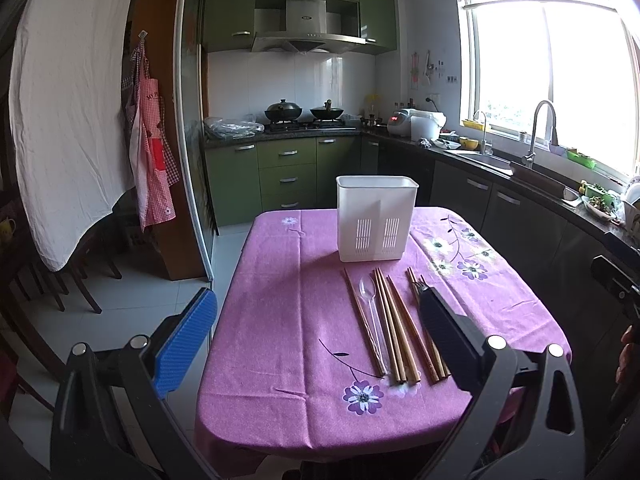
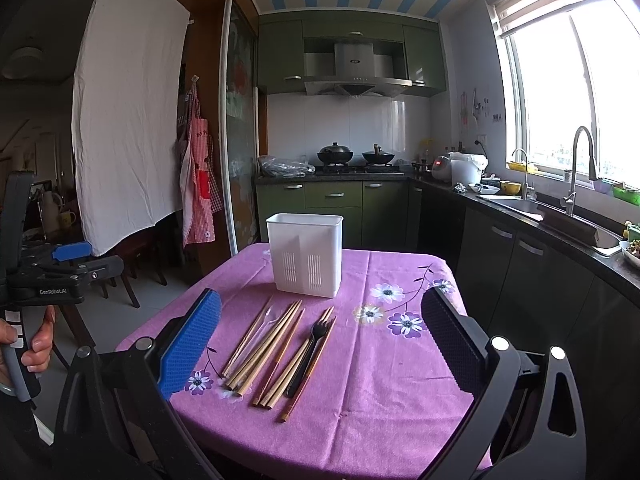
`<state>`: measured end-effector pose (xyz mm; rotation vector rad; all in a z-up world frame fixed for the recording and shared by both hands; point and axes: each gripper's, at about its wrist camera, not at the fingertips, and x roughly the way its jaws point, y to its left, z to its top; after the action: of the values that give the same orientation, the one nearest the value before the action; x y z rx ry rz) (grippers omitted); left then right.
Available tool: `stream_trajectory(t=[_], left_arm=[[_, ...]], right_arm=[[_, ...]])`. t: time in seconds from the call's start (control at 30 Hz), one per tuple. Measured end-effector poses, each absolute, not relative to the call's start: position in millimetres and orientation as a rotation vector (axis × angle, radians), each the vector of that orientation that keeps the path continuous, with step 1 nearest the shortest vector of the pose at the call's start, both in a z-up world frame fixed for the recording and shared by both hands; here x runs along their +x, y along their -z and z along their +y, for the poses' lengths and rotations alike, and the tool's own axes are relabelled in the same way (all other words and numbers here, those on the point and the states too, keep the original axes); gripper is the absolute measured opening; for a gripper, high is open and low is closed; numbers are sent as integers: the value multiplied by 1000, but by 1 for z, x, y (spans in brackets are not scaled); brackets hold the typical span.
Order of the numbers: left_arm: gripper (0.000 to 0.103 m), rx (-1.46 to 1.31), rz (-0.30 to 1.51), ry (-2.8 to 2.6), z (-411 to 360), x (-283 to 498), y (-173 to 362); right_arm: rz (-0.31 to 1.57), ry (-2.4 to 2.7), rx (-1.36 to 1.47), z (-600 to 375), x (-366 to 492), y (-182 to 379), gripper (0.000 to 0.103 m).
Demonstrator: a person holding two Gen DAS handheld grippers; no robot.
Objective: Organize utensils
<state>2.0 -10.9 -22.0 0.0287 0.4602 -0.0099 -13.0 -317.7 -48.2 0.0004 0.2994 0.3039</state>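
A white two-compartment utensil holder point(image 1: 376, 220) point(image 2: 306, 254) stands upright at the far end of the table with the purple flowered cloth point(image 1: 280, 320) point(image 2: 380, 380). In front of it lie several wooden chopsticks point(image 1: 396, 332) point(image 2: 268, 348), a clear plastic spoon point(image 1: 370, 308) point(image 2: 269, 320) and a black plastic fork point(image 2: 310, 350), side by side. My left gripper point(image 1: 316, 340) is open and empty, held above the table's near end. My right gripper point(image 2: 320, 344) is open and empty above the utensils. The left gripper also shows at the left edge of the right wrist view point(image 2: 72, 252).
A kitchen counter with sink and tap point(image 1: 536, 136) point(image 2: 576, 168) runs along the right side. A stove with two woks point(image 1: 304, 114) stands at the back. Chairs point(image 1: 60, 280) and a hanging white sheet point(image 1: 68, 120) are to the left.
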Motion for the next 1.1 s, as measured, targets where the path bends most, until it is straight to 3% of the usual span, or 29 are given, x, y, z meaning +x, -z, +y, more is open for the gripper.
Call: stream_trajectory(t=[1.1], left_arm=[[96, 27, 469, 8, -10, 4, 25]], right_arm=[[310, -306, 2, -313, -10, 53, 99]])
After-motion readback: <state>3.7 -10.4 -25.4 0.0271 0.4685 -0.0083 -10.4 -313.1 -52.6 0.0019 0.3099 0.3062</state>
